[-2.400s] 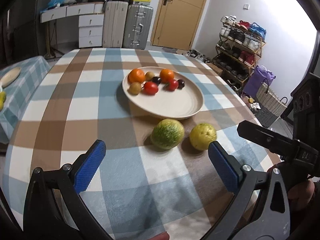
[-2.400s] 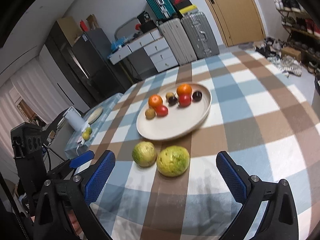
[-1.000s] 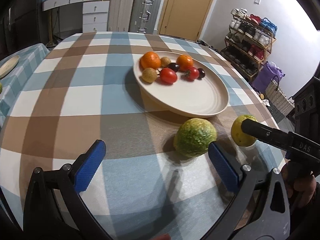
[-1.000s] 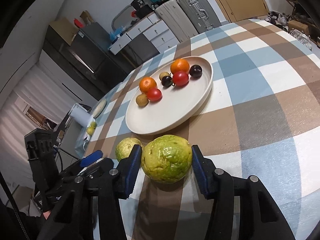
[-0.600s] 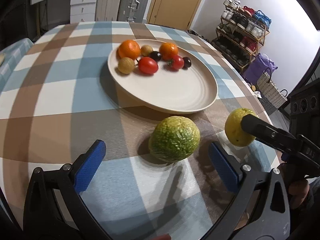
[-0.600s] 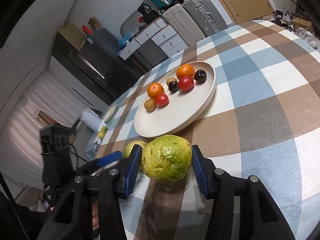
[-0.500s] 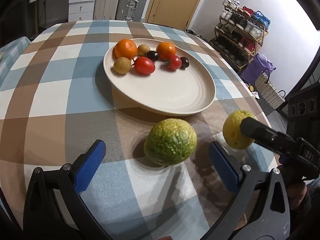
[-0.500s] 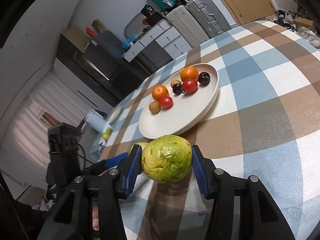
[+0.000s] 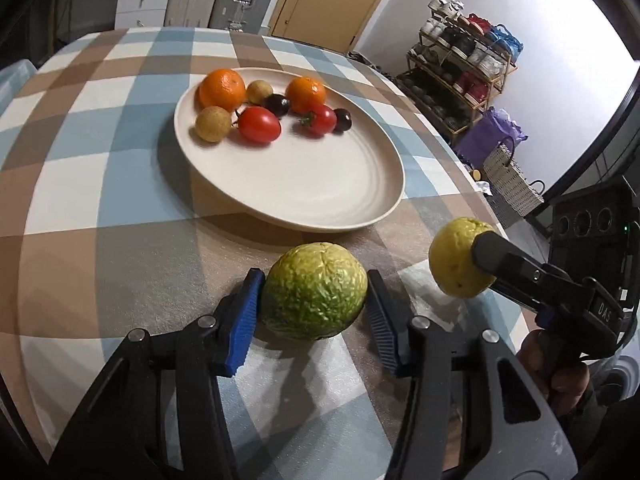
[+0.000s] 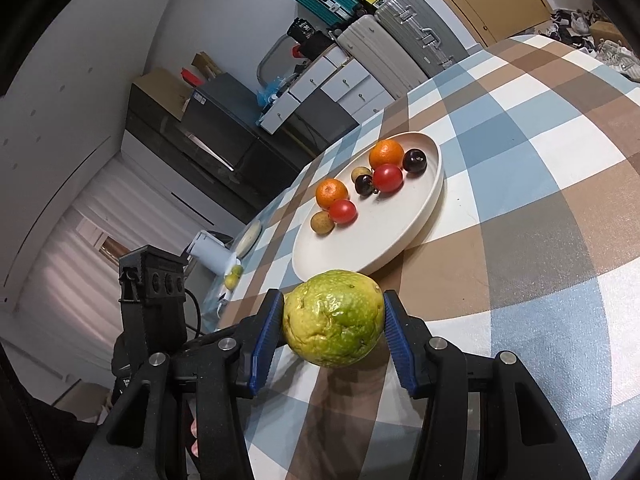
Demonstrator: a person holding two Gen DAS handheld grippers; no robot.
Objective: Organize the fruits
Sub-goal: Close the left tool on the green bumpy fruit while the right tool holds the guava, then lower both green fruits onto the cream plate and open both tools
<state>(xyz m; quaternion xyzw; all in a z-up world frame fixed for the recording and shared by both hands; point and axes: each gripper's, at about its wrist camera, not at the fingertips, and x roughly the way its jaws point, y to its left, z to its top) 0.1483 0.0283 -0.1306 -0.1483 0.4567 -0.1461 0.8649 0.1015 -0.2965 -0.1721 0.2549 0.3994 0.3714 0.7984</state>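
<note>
A bumpy green fruit (image 9: 316, 296) rests on the checked tablecloth just in front of the cream plate (image 9: 288, 184). My left gripper (image 9: 314, 308) is closing on it, and both blue pads (image 9: 244, 316) touch its sides. My right gripper (image 10: 334, 320) is shut on a yellow-green fruit (image 10: 334, 314) and holds it above the cloth. The left wrist view shows that fruit (image 9: 456, 260) at the right, off the table. The plate (image 10: 360, 240) carries several small fruits at its far side: oranges (image 9: 222, 88), tomatoes (image 9: 260, 130), dark plums and tan round ones.
The round table's edge (image 9: 472, 188) curves away at the right, with a wicker basket (image 9: 512, 188) and a shoe rack (image 9: 460, 64) on the floor beyond. Suitcases (image 10: 400, 44) and drawers stand at the back. A second table (image 10: 244, 248) lies to the left.
The left jaws have come in from wide open onto the green fruit's sides, after the gripper moved up to it. The right gripper keeps its grip on the yellow-green fruit.
</note>
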